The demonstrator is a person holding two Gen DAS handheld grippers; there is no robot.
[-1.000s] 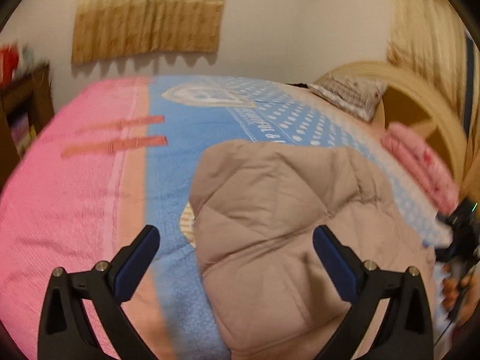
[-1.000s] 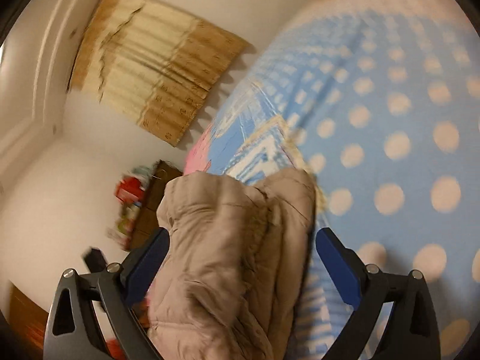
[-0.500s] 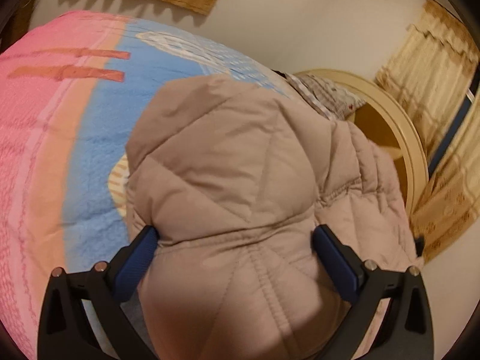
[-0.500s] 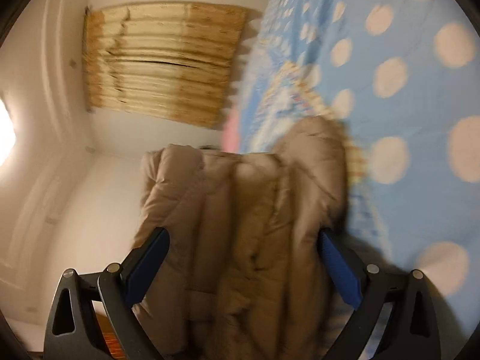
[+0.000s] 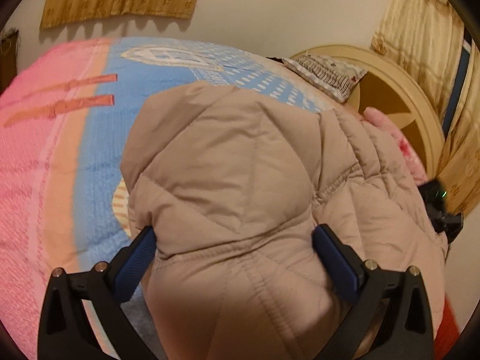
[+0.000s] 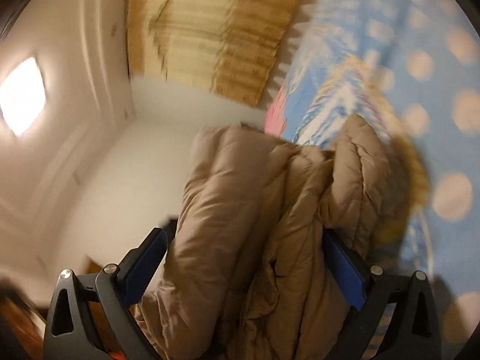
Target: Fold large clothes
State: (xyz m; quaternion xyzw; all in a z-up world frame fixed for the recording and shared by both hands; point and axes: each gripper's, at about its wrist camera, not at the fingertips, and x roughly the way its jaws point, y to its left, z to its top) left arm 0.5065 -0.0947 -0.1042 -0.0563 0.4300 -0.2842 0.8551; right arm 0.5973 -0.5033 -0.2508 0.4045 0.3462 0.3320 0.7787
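Observation:
A beige quilted puffer jacket (image 5: pixel 240 165) lies bunched on the bed, its hood toward me. My left gripper (image 5: pixel 234 240) is open, and the hood bulges between its blue pads (image 5: pixel 138 258), touching both. In the right wrist view the jacket (image 6: pixel 240 210) runs as thick padded folds between the blue pads of my right gripper (image 6: pixel 244 240). That gripper is tilted and also stands open at full width. A black device with a green light (image 5: pixel 441 210) shows past the jacket's right edge.
The bed carries a pink and blue dotted blanket (image 5: pixel 75 150), also visible as the blanket (image 6: pixel 420 60) at right. A patterned pillow (image 5: pixel 327 75), a pink folded cloth (image 5: pixel 399 138) and a round cream headboard (image 5: pixel 390 90) sit at the far right. Curtains (image 5: pixel 420 30) hang behind.
The left gripper has pushed forward until the hood fills the gap between its fingers. The right gripper has swung and tilted, and the jacket has stayed between its fingers.

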